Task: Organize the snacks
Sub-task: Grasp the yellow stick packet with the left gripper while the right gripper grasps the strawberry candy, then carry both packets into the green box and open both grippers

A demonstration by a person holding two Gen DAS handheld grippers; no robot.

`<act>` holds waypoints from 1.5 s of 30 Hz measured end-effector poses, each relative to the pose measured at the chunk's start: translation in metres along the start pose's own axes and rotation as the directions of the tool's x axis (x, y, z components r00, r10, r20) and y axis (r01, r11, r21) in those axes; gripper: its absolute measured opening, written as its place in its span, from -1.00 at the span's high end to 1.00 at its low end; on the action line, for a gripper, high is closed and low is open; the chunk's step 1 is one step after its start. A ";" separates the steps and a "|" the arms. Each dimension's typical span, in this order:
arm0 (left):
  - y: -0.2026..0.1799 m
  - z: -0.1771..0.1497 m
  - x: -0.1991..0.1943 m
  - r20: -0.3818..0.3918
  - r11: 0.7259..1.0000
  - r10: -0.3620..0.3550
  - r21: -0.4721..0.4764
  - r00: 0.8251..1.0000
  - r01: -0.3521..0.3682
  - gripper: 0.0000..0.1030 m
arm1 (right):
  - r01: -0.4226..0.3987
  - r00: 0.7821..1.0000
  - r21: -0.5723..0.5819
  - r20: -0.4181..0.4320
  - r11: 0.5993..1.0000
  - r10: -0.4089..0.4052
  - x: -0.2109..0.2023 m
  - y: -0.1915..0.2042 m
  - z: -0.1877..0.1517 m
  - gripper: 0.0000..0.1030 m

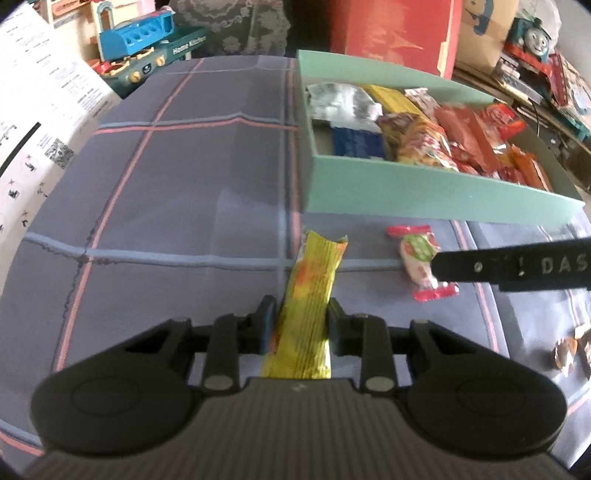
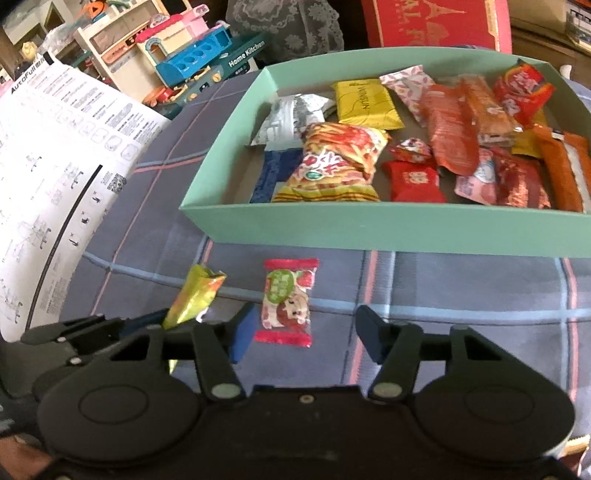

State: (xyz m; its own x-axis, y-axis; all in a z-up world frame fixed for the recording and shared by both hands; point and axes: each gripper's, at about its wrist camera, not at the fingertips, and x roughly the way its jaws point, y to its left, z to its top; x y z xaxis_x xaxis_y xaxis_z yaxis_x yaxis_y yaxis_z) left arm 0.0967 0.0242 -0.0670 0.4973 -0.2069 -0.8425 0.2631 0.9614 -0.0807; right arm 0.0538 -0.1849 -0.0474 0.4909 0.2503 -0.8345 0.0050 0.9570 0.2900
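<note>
My left gripper [image 1: 300,314] is shut on a long yellow-green snack packet [image 1: 312,291], held just above the checked cloth; the packet also shows in the right wrist view [image 2: 194,297]. My right gripper [image 2: 304,326] is open, its fingers either side of a small red-and-white candy packet [image 2: 288,301] lying on the cloth; that candy shows in the left wrist view [image 1: 421,260] beside the right gripper's finger [image 1: 509,266]. A mint-green box [image 2: 369,229] full of several snack packets stands just beyond; it also shows in the left wrist view [image 1: 406,188].
A white printed instruction sheet [image 2: 55,177] lies at the left. Toy kitchen sets [image 2: 192,62] and a red box [image 2: 436,22] stand behind the table. Small wrapped sweets [image 1: 569,350] lie at the right on the cloth.
</note>
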 end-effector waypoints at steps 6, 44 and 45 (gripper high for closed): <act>0.010 0.000 0.001 0.010 0.999 -0.030 -0.028 0.999 0.030 0.42 | 0.012 1.000 -0.071 -0.014 0.997 -0.013 0.019 0.023 0.003 0.23; -0.026 0.035 -0.047 0.086 0.997 -0.073 0.036 0.994 0.070 0.71 | -0.040 0.990 -0.009 0.134 0.999 0.041 -0.071 -0.027 0.000 0.49; -0.028 0.041 -0.048 0.094 0.997 -0.072 0.040 0.993 0.068 0.71 | -0.038 0.989 -0.008 0.143 0.999 0.039 -0.073 -0.027 0.003 0.49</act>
State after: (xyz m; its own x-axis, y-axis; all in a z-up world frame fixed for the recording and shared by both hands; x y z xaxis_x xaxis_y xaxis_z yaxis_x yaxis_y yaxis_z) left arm 0.0991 0.0001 -0.0025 0.5524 -0.2916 -0.7809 0.3293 0.9369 -0.1169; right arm 0.0205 -0.2298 0.0073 0.6104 0.2636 -0.7470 -0.0208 0.9480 0.3175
